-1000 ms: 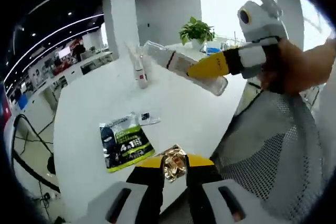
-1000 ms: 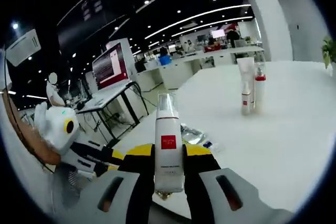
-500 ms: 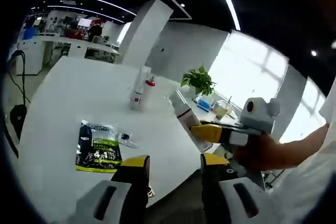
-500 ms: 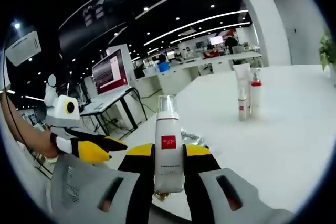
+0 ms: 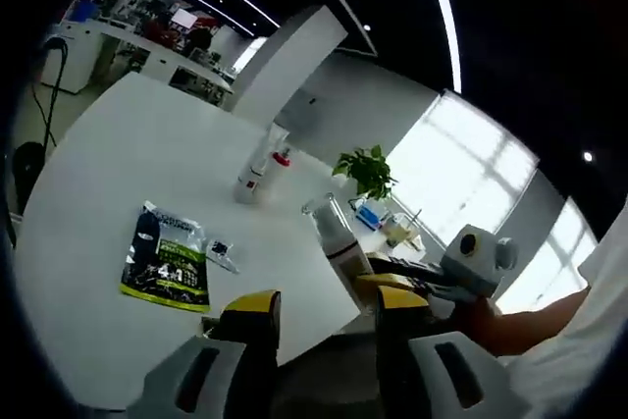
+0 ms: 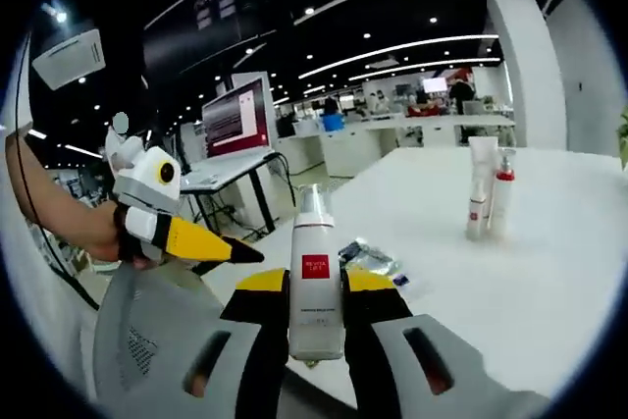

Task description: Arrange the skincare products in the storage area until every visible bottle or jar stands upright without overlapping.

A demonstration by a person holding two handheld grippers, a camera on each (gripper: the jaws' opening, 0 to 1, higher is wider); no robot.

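The right tongs (image 6: 316, 306) are clamped on a white bottle (image 6: 315, 287), which stands upright between the two yellow-tipped jaws in the right gripper view. The bottle is a tall, slim cylinder with a translucent cap on top and a small red square label with white lettering on its upper body; fine grey print runs below the label, too small to read. In the left gripper view the same bottle (image 5: 337, 240) appears tilted, cap pointing up and left, held above the near edge of the white bench (image 5: 108, 183) by the right tongs (image 5: 378, 285), with a red band visible around its body. The left tongs (image 5: 324, 316) hold nothing, and their jaws stand apart with a wide gap between them; in the right gripper view the left tongs (image 6: 211, 247) are held off the bench, left of the bottle. On the bench, a white tube (image 6: 480, 188) and a red-capped bottle (image 6: 501, 195) stand upright just beside each other, well apart from the held bottle. A dark and green sachet (image 5: 165, 262) lies flat on the bench near its front edge, with a small flat packet (image 5: 220, 251) just beside it. A potted plant (image 5: 365, 171) stands at the far end of the bench.
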